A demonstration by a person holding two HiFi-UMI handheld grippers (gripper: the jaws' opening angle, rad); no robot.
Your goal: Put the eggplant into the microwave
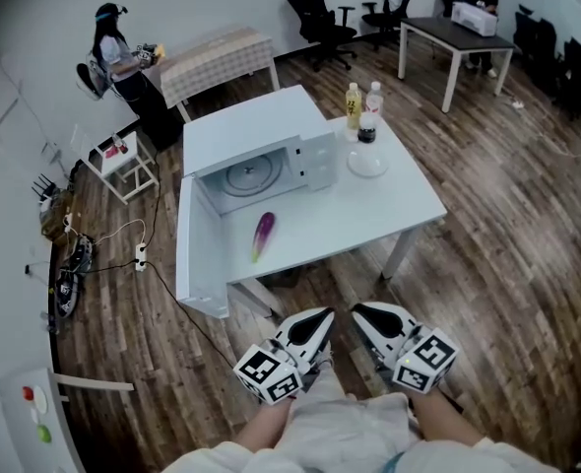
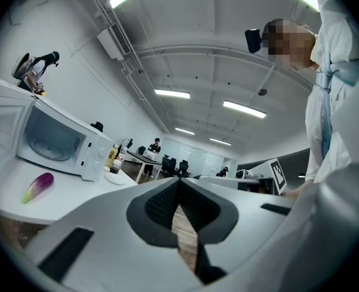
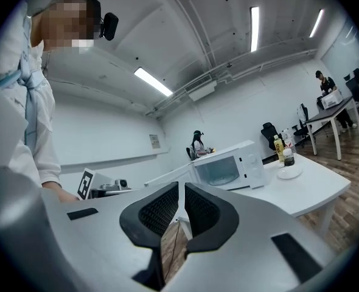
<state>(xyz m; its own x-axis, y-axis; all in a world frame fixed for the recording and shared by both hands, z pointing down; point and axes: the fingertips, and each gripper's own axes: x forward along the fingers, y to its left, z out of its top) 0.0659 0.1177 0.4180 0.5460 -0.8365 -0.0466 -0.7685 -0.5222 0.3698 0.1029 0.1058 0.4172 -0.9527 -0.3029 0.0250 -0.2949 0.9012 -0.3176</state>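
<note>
A purple eggplant (image 1: 263,233) with a green stem lies on the white table (image 1: 389,215), just in front of the white microwave (image 1: 261,151). The microwave's door (image 1: 194,254) hangs open to the left, and the glass turntable shows inside. Both grippers are held low over the floor, short of the table's near edge and apart from the eggplant. My left gripper (image 1: 325,315) is shut and empty. My right gripper (image 1: 357,310) is shut too, with only a thin slit between its pads and nothing in it. In the left gripper view the eggplant (image 2: 38,186) lies before the microwave (image 2: 58,142).
Two bottles (image 1: 354,104), a dark cup (image 1: 366,133) and a white plate (image 1: 367,163) stand right of the microwave. A cable and a power strip (image 1: 141,256) lie on the wood floor at left. Another person (image 1: 123,67) stands at back left, with desks and chairs behind.
</note>
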